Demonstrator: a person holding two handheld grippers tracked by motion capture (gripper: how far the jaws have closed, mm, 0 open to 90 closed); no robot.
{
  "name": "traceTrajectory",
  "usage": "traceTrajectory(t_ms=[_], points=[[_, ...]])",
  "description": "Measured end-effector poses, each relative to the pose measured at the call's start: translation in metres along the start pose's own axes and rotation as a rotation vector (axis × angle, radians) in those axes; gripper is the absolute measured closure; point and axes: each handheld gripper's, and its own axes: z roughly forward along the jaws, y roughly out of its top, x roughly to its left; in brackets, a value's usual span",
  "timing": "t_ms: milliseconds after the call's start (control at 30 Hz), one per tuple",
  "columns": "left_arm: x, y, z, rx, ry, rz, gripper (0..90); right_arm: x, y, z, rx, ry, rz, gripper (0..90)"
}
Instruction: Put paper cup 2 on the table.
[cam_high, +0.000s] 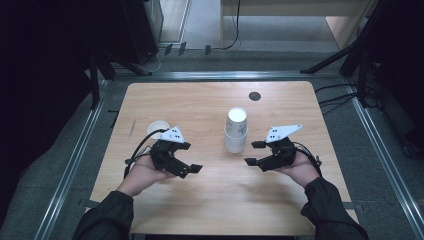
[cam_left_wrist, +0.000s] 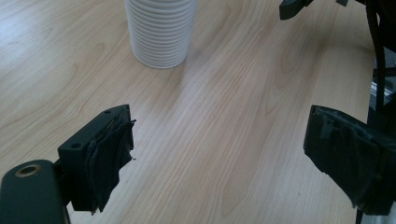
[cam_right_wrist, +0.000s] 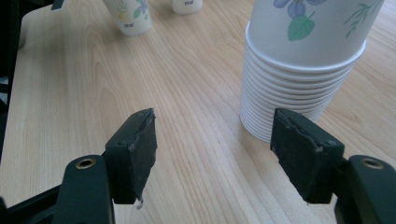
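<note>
The stack of paper cups (cam_high: 235, 131) stands upright on the desk (cam_high: 210, 200), just ahead of my right gripper (cam_high: 255, 152) and well ahead of my left gripper (cam_high: 192, 169); both grippers gape apart, empty.

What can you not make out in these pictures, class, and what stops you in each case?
- Single cup, high view: the left hand-held gripper and its grey plate cover its near side.
- Stack of cups, left gripper view: top cut off by the upper edge.
- Stack's cup count, high view: rims too small to tell.
- Dark disc, high view: too small to identify.
</note>
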Motion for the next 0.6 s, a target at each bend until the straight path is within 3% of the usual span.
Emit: traceTrajectory(t_ms=[133,300,600], points=[[-0.005,0.001,0.010,-0.009,0.014,0.001,8.6,0.001,0.000,0.000,0.003,0.002,0.003,31.8],[-0.010,0.002,0.023,0.013,0.038,0.013,8.6,0.003,-0.001,-0.001,0.001,0.000,0.003,31.8],[-0.010,0.000,0.037,0.023,0.035,0.012,8.6,0.006,-0.004,-0.003,0.000,-0.001,0.001,31.8]])
